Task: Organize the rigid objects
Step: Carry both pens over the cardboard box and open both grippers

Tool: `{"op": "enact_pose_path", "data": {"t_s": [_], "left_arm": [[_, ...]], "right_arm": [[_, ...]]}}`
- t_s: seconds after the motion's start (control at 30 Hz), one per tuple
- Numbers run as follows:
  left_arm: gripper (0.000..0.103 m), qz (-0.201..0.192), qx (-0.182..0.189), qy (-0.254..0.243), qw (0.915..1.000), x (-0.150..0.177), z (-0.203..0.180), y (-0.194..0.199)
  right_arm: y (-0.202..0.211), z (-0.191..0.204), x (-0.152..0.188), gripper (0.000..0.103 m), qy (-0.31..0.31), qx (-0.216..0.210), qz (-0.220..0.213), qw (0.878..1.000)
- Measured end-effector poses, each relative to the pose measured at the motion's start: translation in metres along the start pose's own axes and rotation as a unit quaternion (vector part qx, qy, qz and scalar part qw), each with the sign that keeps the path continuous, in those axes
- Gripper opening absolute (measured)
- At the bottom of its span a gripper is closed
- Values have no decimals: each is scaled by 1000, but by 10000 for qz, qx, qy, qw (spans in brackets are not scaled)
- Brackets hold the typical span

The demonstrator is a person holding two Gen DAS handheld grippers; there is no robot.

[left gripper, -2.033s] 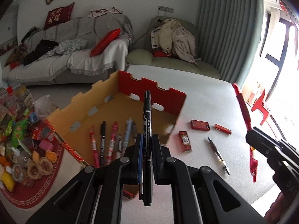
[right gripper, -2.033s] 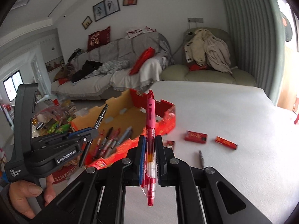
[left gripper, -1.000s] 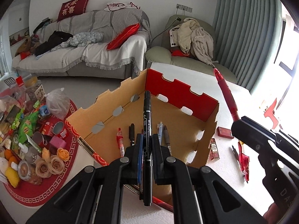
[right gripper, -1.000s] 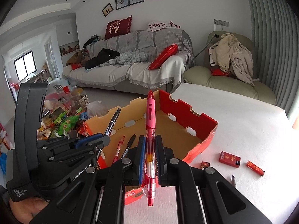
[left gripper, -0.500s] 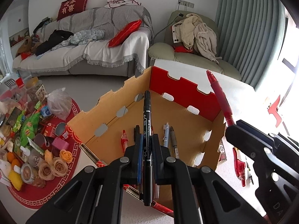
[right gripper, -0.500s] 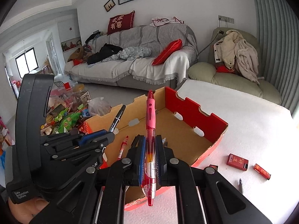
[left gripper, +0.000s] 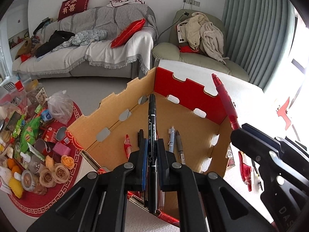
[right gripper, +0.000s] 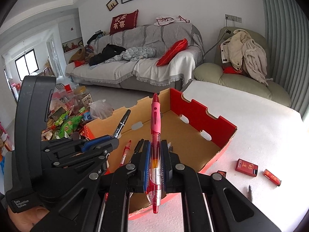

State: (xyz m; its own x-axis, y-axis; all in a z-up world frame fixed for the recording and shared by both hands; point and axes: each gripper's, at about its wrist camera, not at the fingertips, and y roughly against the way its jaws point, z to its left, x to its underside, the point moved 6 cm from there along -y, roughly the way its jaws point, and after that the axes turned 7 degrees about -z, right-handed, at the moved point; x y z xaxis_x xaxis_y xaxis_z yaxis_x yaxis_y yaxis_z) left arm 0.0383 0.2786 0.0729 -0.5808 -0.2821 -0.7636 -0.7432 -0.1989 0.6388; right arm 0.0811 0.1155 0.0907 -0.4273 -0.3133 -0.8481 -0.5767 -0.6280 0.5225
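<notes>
Box: several pens inside. Left hand-held gripper clamps marker; right hand-held gripper clamps red pen. Bench: small red packs, pen remain.

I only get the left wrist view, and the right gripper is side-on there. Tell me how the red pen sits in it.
Observer: The right gripper is shut on the red pen, with its pads on the barrel's clear middle part and both ends sticking out.
Operator: Now list what my view misses on the table, right of the box.
Observer: A flat red packet and a small red stick lie apart on the white table, past the right corner of the box.
Operator: Give me the black marker from the side.
Observer: The left gripper holds the black marker slanted up and forward. It appears to be over the box's left side.
</notes>
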Motion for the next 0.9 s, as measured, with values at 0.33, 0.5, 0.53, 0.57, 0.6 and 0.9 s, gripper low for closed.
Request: {"op": "enact_pose_path", "data": {"t_s": [0.33,0.5,0.53,0.57,0.6,0.9], "left_arm": [[9,-3,4,-24,10000,-2,1,-5],[9,-7,0,-29,10000,-2,1,-7],[9,-8,-7,-33,10000,-2,1,-7],[9,-4,0,-28,10000,-3,2,-6],[9,-4,-1,-20,10000,-4,3,-7],[9,30,-44,-8,10000,-5,6,-10]], "right_arm": [[-2,-2,2,11,-42,27,18,10000],[-4,-3,1,11,-50,34,33,10000],[-4,-3,1,11,-56,38,37,10000],[-5,-4,2,11,-60,35,46,10000],[-6,-4,2,11,-62,41,52,10000],[-15,-3,-1,11,-71,39,111,9999]]}}
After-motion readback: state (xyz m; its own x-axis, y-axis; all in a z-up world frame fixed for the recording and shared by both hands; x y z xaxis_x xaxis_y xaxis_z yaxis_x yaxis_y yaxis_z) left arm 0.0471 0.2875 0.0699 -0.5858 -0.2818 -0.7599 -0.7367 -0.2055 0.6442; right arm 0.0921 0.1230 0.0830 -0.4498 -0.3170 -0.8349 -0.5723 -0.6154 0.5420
